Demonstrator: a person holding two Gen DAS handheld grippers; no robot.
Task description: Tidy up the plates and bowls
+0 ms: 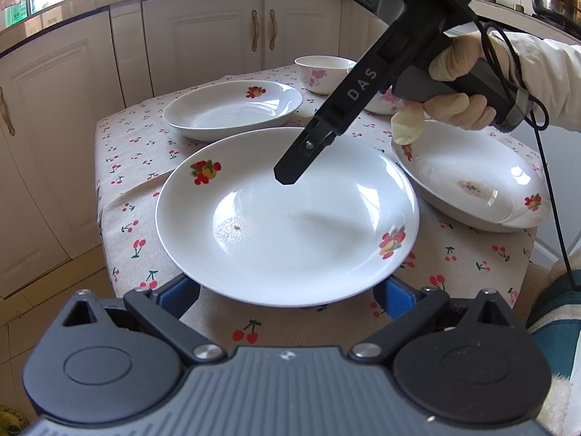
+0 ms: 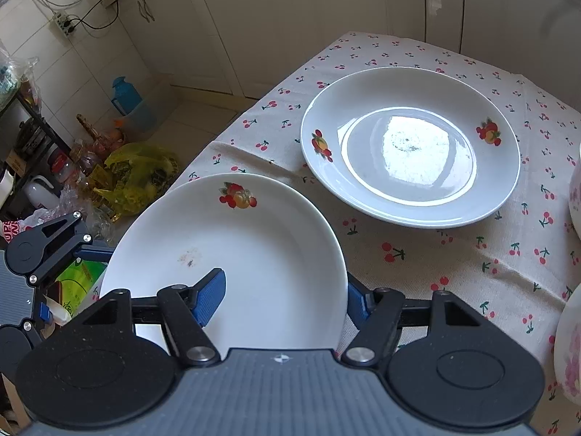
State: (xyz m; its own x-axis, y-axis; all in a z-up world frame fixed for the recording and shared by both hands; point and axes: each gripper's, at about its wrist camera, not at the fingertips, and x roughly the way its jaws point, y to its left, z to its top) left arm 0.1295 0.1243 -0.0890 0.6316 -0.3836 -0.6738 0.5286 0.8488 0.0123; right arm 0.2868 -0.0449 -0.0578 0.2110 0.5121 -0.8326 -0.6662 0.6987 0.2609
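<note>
A white plate with fruit prints (image 1: 287,218) lies at the near edge of the cherry-print tablecloth. My left gripper (image 1: 287,296) is open, its blue pads (image 1: 395,296) under the plate's near rim on either side. My right gripper (image 2: 283,301) is open around the same plate's (image 2: 232,254) right rim, one blue pad (image 2: 210,299) over the plate, the other outside; its finger (image 1: 294,170) hangs above the plate in the left view. A second plate (image 1: 232,109) (image 2: 410,145) lies behind, a third (image 1: 472,178) to the right. A pink-flowered bowl (image 1: 323,72) stands at the back.
A second flowered bowl (image 1: 385,103) sits partly hidden behind the right gripper. White cabinets (image 1: 203,40) stand beyond the table. The floor left of the table holds bags and bottles (image 2: 138,174) and a blue jug (image 2: 125,94).
</note>
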